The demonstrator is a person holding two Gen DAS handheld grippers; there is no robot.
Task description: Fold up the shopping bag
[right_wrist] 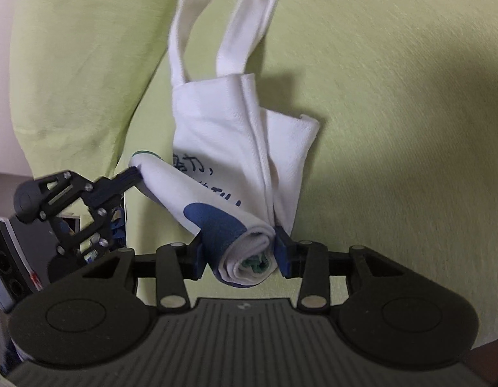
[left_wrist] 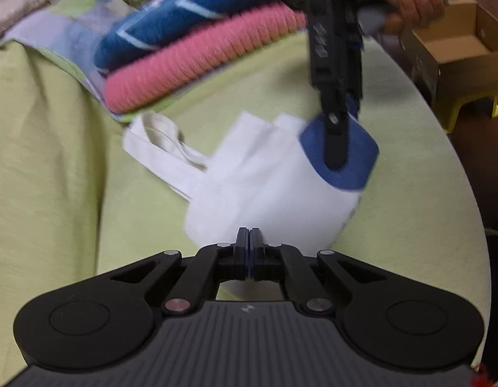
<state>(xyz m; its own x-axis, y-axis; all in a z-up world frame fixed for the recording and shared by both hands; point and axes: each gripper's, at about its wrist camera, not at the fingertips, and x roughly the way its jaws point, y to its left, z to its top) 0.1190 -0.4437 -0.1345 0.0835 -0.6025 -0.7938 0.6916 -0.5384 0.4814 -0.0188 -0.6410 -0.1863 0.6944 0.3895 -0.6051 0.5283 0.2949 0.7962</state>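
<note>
**White shopping bag rolled and held at both ends over the green surface**

In the left wrist view, far to the left of the left hand-held gripper [left_wrist: 250,242], a green cloth [left_wrist: 49,161] covers the surface. Ahead and to the left lies a stack of folded textiles: a patchwork cloth [left_wrist: 65,29] under a pink knitted piece [left_wrist: 197,64], with a blue piece [left_wrist: 184,22] on top. Directly ahead of this hand-held gripper is the white shopping bag [left_wrist: 265,187]; its handles [left_wrist: 158,148] lie to the left on the green cloth. The fingers are pressed together with no gap, and the bag's near edge meets their tips (if cloth is pinched between them, I cannot tell from this view). Ahead and to the right, the right hand-held gripper [left_wrist: 337,148] comes down from above on a blue printed part of the bag, and a hand [left_wrist: 410,3] holds its grip. Further right stands a cardboard box [left_wrist: 455,48] on a yellow stool [left_wrist: 468,103].

In the right wrist view, the left hand-held gripper [right_wrist: 137,174] is at the left, touching a rolled corner of the bag. In the middle, the right hand-held gripper [right_wrist: 241,251] is clenched on the rolled end of the bag [right_wrist: 216,135], which shows a blue patch and dark lettering. The handles [right_wrist: 236,32] stretch away ahead over the green cloth.
</note>
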